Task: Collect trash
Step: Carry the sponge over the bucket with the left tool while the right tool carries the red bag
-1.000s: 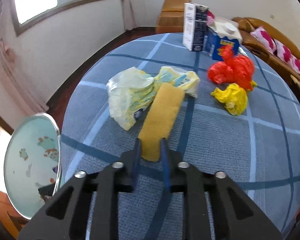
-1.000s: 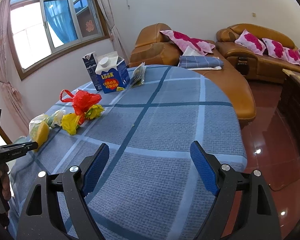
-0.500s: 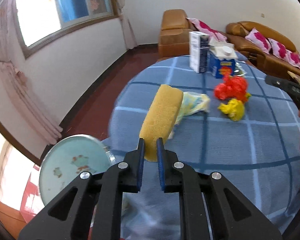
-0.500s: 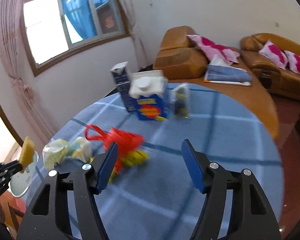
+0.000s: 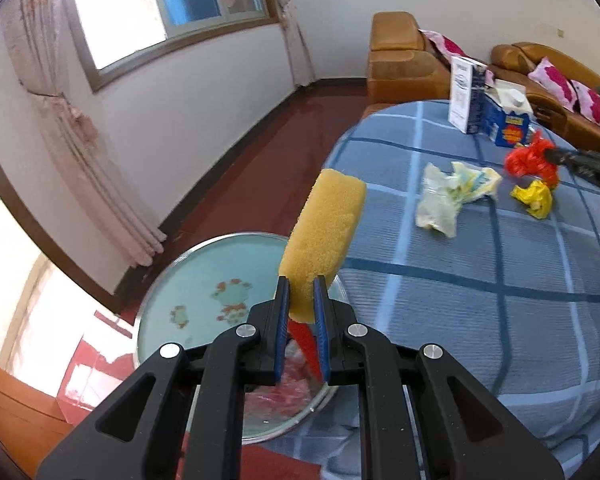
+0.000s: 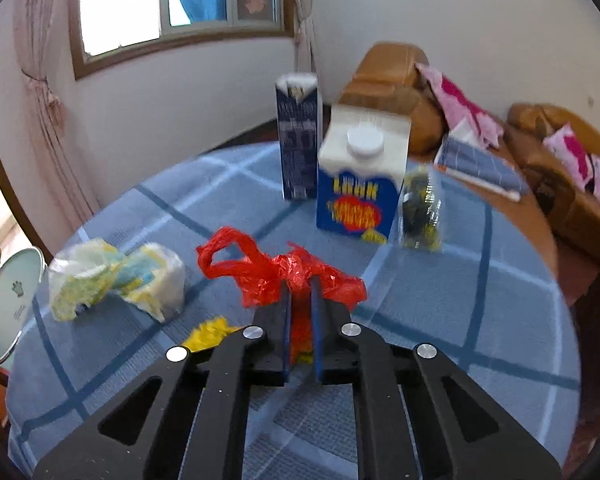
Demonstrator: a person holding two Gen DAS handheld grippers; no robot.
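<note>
Left tool [image 5: 299,304], pinching yellow foam sponge [image 5: 323,236], moved off table [image 5: 480,300] over round bin [image 5: 204,280]; right tool [image 6: 300,312] just closed on crumpled red plastic bag [image 6: 276,272] at 12 o'clock; thin film may slip.

Both tools [image 5: 300,300] [image 6: 300,308] apparently clamped, angled downward.

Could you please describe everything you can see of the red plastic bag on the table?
The red plastic bag is thin, crinkled, glossy film, bunched into a loose heap with one handle loop sticking out to its left. It lies on the blue checked tablecloth, in front of the blue carton. The right gripper has just closed, pinching its near side. Crumpled yellow plastic lies close by.
</note>
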